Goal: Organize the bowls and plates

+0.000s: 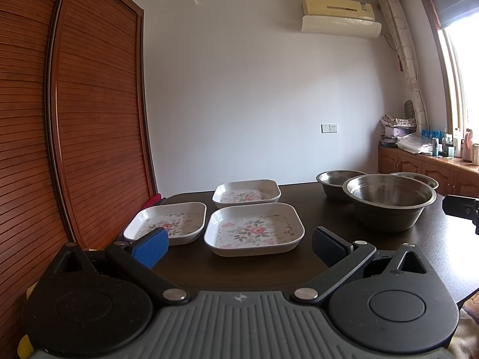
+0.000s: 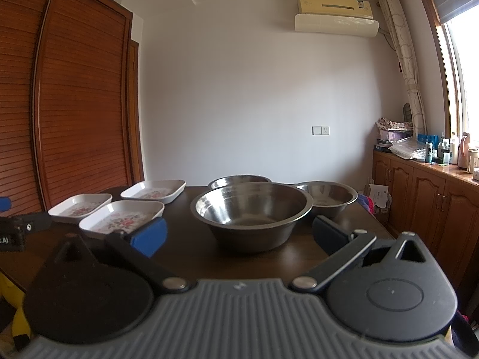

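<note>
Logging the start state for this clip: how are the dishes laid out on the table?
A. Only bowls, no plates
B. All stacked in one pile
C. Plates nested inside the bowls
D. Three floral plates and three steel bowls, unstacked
D: three plates and three bowls sit separately on the table.

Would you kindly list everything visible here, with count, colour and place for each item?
Square plates: three, white with pink floral print, left part of the table, lying apart.
Metal bowls: three, silver, right part of the table, largest in front.
Table: one, dark brown wood.
Wardrobe: one, reddish slatted wood, along the left wall.
Air conditioner: one, cream, high on the back wall.
Wall socket: one, white, back wall.
Low cabinets: brown wood, under the window, topped with bottles and clutter.
Curtain: one, patterned, tied beside the window.
Left gripper: black, jaws open, facing the plates.
Right gripper: black, jaws open, facing the bowls.
</note>
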{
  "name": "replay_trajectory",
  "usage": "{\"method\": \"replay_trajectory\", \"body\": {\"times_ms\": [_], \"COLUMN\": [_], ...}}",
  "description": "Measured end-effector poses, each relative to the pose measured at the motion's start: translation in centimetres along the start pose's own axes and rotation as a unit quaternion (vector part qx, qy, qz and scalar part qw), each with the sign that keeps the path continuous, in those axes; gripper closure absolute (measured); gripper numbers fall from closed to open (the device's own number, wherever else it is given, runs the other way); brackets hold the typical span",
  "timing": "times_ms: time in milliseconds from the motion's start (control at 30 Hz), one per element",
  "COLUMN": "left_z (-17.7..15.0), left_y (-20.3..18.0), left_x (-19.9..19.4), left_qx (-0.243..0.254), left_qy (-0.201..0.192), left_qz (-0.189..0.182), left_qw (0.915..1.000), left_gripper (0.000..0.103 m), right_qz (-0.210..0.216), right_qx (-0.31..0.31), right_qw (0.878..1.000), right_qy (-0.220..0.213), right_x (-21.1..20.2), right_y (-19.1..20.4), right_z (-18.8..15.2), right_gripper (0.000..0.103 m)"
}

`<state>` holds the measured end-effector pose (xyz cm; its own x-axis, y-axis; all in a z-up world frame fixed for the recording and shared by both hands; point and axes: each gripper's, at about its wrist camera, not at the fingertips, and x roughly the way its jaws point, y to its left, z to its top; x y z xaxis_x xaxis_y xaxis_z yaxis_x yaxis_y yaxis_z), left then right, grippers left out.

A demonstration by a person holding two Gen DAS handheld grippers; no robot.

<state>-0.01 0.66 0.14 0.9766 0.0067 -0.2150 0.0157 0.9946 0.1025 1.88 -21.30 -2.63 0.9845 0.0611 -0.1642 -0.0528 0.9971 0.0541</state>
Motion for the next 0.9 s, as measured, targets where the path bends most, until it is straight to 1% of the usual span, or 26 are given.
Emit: {"method": "replay_trajectory", "body": {"times_ms": [900], "left_z": [-0.45], "left_y": [0.28], "left_x": [0.5], "left_qx": [-0.001], "left_qy": [0.004], "left_qz": [0.001], "left_qw": [1.0], "left_gripper": [0.0], "right_qz": [0.001], "right_qx": [-0.003], "right_qw": [1.0], "right_qy": [0.001], "right_x": [-0.07], "right_y": [-0.02], "right_z": [-0.07], "right_gripper": [0.0]}}
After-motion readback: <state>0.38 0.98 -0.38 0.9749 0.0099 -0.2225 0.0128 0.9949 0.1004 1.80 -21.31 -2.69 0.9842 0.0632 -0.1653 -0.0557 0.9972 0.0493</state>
